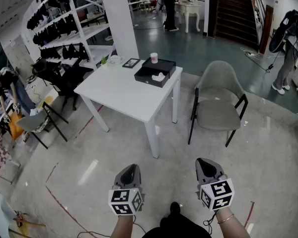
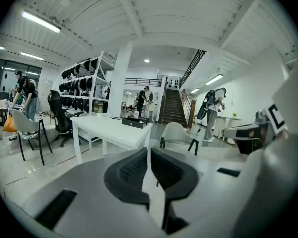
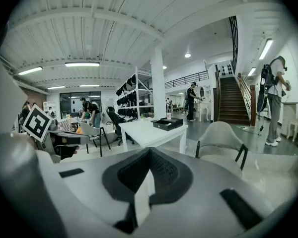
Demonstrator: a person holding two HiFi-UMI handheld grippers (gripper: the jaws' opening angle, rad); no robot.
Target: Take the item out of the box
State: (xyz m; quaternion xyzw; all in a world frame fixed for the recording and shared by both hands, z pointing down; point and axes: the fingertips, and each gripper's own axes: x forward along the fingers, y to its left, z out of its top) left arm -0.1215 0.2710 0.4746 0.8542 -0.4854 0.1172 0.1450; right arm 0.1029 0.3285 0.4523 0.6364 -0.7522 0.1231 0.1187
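Left tool (image 1: 131,168), right tool (image 1: 204,162), both closed, empty (box (image 1: 145,76) away on table (image 1: 119,90))

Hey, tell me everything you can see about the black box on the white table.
The black box is flat, rectangular and matte. It is open: its shallow tray holds a small white item, and a second black part, likely the lid, lies against its far side with a small pinkish cup standing on it. The box rests flat near the far right corner of the white table.
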